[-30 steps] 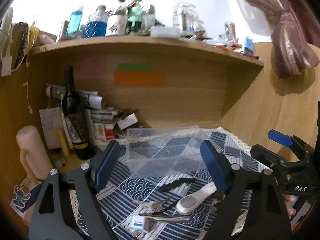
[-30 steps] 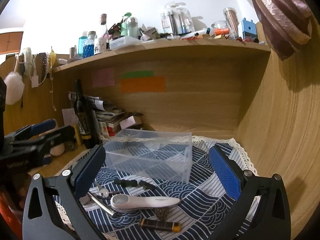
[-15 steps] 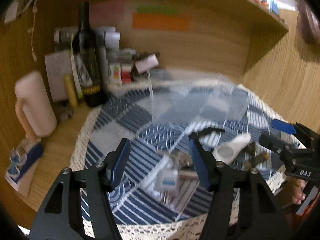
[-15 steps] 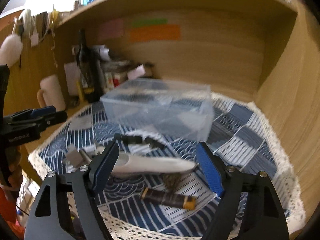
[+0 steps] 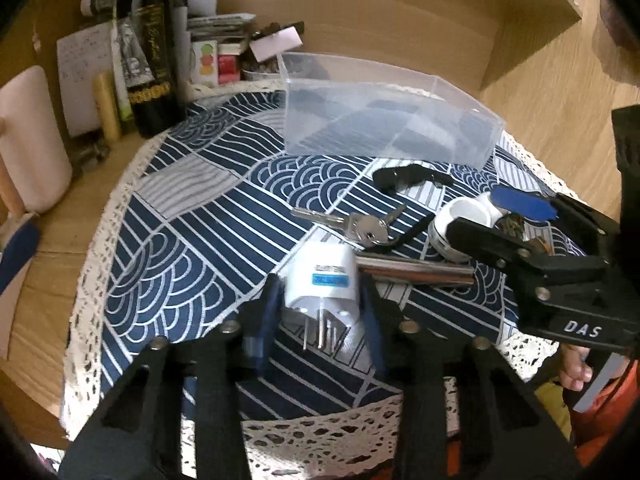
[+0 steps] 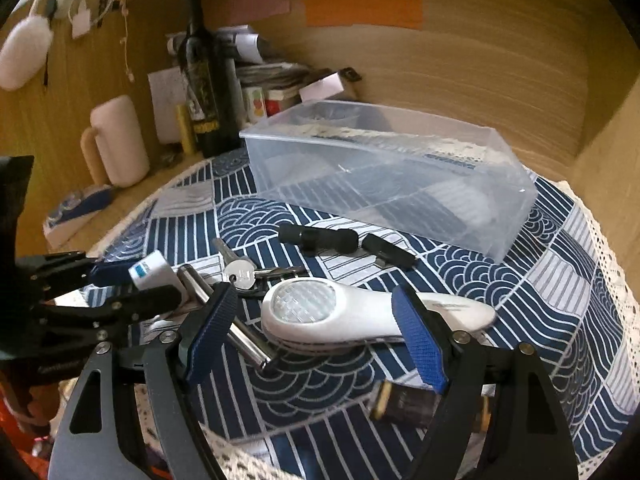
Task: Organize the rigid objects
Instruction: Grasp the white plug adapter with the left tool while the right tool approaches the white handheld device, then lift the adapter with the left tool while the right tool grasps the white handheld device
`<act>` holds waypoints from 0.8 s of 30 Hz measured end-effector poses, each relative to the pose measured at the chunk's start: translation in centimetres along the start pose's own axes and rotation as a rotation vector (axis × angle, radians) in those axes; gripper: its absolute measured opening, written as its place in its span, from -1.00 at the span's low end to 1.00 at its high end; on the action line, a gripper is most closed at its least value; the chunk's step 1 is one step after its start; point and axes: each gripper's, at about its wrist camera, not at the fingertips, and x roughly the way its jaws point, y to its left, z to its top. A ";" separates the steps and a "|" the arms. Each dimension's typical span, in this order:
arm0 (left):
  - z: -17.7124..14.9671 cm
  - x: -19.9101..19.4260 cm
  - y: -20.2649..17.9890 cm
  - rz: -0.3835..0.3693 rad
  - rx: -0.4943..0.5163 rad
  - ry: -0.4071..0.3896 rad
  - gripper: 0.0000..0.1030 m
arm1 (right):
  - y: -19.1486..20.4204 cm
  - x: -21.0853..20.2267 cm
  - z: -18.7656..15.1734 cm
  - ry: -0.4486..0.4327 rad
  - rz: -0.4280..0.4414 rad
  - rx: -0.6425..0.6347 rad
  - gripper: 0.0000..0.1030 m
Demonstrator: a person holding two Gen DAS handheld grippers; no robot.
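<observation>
the clear bin (image 5: 392,120) sits up-cloth from me. my right gripper (image 6: 316,332), fingers apart, straddles the white light (image 6: 360,312), whose long axis runs crosswise. my left gripper (image 5: 320,312) looks clamped on the white plug (image 5: 322,286), prongs toward me.

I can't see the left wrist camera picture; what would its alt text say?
The left gripper closes its blue-padded fingers around a white plug adapter lying on a blue patterned cloth. Beyond it lie keys, a metal rod and an empty clear plastic box; the right gripper reaches in from the right.
</observation>
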 end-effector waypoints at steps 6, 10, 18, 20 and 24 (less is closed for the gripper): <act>0.0 -0.2 0.3 -0.014 0.006 -0.017 -0.28 | -1.2 -1.5 -0.4 0.042 -0.051 -0.057 0.52; 0.2 -0.9 0.9 -0.011 -0.005 -0.048 -0.28 | -2.1 -1.2 -0.7 0.123 -0.078 -0.116 0.60; 0.3 -2.2 1.8 -0.016 -0.026 -0.087 -0.28 | -2.4 1.2 1.5 0.213 -0.022 -0.221 0.63; 0.3 -2.5 1.9 -0.007 -0.025 -0.097 -0.28 | -2.5 2.1 2.0 0.231 -0.013 -0.242 0.63; 0.3 -2.8 2.4 0.000 -0.038 -0.107 -0.28 | -2.6 4.2 2.9 0.287 0.036 -0.256 0.53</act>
